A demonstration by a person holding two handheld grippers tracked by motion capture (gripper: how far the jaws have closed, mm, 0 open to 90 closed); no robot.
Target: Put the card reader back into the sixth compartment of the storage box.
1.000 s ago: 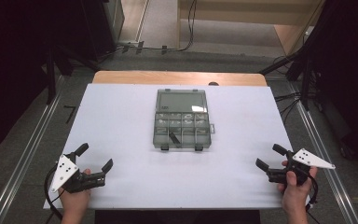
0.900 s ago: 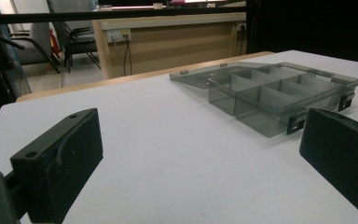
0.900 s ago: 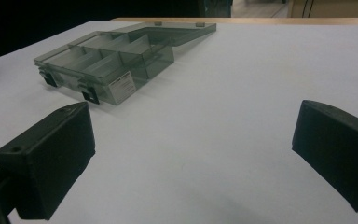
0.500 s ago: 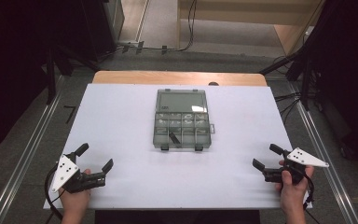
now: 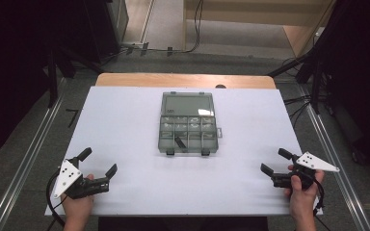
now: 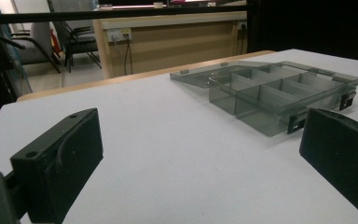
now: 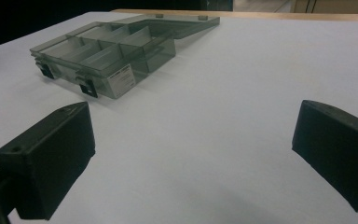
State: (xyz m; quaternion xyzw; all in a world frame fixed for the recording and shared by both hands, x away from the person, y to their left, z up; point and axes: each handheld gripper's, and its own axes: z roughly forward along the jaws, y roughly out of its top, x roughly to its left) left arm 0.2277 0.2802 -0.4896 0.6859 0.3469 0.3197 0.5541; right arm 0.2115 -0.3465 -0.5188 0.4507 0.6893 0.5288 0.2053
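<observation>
A grey see-through compartment box (image 5: pixel 188 129) lies open in the middle of the white table (image 5: pixel 125 125), its lid folded flat on the far side. A small dark item lies in one front compartment. My left gripper (image 5: pixel 98 162) rests near the front left corner, open, nothing between its jaws; from it the box (image 6: pixel 279 91) lies ahead to the right. My right gripper (image 5: pixel 274 161) sits near the front right edge, open and empty as well; from it the box (image 7: pixel 107 51) lies ahead to the left. Both grippers are well apart from the box.
A wooden strip (image 5: pixel 183 80) runs along the table's far edge. Metal rails (image 5: pixel 29 144) flank the table on both sides. Cables (image 5: pixel 192 29) lie on the floor beyond. A wooden counter and chairs (image 6: pixel 74 32) stand behind the table.
My right gripper has shifted slightly left and toward the front edge. The left gripper and the box have stayed put.
</observation>
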